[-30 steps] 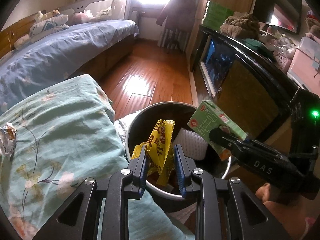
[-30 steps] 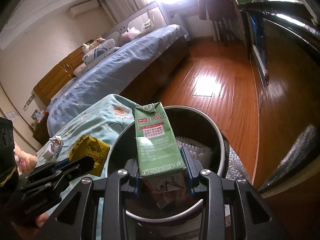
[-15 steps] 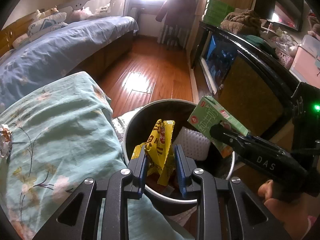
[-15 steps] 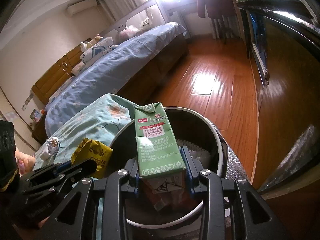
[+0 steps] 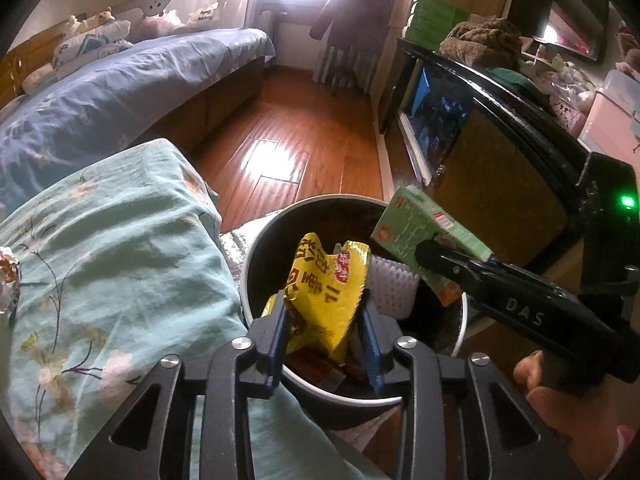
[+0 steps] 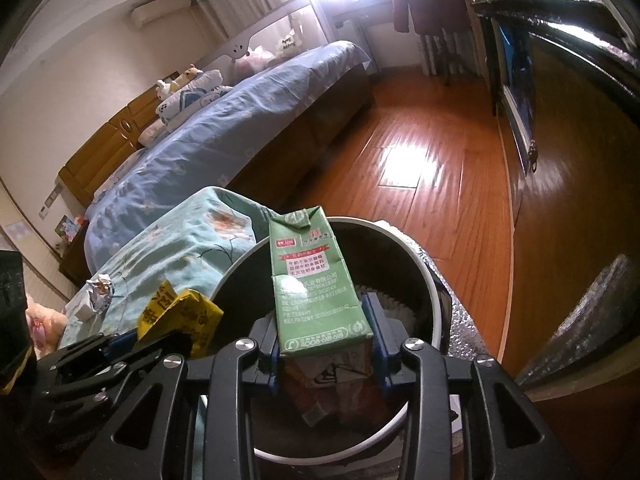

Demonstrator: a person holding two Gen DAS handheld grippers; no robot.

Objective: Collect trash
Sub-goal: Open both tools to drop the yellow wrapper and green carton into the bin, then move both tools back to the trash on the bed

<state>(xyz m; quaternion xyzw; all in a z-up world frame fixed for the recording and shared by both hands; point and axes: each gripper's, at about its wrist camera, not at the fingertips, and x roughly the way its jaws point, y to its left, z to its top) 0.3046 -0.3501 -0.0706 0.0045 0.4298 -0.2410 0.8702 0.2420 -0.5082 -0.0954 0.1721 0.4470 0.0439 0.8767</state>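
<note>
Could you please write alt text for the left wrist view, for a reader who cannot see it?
A yellow snack wrapper sits between the left gripper's parting fingers above a round trash bin. To the right, the right gripper holds a green carton over the same bin, beside a floral bedcover.

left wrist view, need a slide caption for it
Left gripper jaws just opening around a yellow snack wrapper over the trash bin.
</note>
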